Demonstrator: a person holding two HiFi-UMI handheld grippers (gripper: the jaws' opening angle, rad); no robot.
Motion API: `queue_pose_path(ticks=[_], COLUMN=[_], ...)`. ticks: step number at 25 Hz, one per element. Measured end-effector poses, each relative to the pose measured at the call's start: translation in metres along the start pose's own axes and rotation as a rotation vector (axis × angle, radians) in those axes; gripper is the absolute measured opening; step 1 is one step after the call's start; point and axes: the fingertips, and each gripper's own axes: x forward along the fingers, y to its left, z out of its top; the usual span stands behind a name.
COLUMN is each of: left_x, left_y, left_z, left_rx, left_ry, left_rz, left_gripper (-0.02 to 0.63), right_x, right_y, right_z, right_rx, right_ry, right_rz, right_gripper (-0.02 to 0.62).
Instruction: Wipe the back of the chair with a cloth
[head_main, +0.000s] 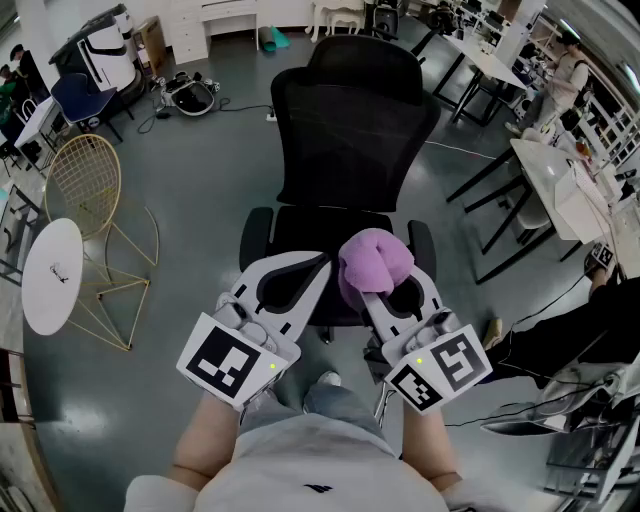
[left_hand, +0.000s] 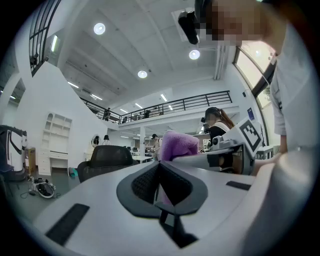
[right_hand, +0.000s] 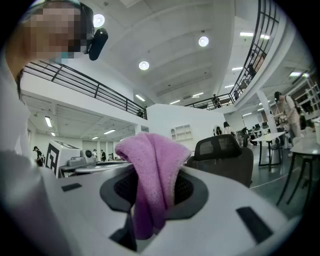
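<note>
A black office chair with a mesh back (head_main: 350, 130) faces me in the head view, its seat (head_main: 300, 228) just beyond both grippers. My right gripper (head_main: 388, 278) is shut on a bunched purple cloth (head_main: 372, 262), which hangs over the seat's front right. In the right gripper view the cloth (right_hand: 152, 170) drapes out of the jaws, with the chair (right_hand: 225, 155) behind it. My left gripper (head_main: 315, 265) is beside it on the left, shut and holding nothing. The left gripper view shows the closed jaws, the cloth (left_hand: 177, 145) and the chair (left_hand: 107, 156) beyond.
A yellow wire chair (head_main: 90, 185) and a round white table (head_main: 50, 275) stand at the left. White desks on black legs (head_main: 555, 185) line the right side, with a person (head_main: 570, 70) at one. A blue chair (head_main: 85, 100) and cables lie at the far left.
</note>
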Motion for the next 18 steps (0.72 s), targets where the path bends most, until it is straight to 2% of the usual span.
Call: queue_pose_path(ticks=[4, 18], left_x=[-0.007, 0.01], left_y=[-0.002, -0.002], left_z=[0.0, -0.002], left_rx=[-0.006, -0.001], left_ry=[-0.001, 0.001], left_rz=[-0.004, 0.01], left_gripper=[0.006, 0.006], right_x=[-0.003, -0.002], right_y=[0.007, -0.01], right_z=[-0.001, -0.004], right_rx=[0.0, 0.013], right_ry=[0.0, 0.009], right_rz=[-0.004, 0.0], right_gripper=[0.121, 0.121])
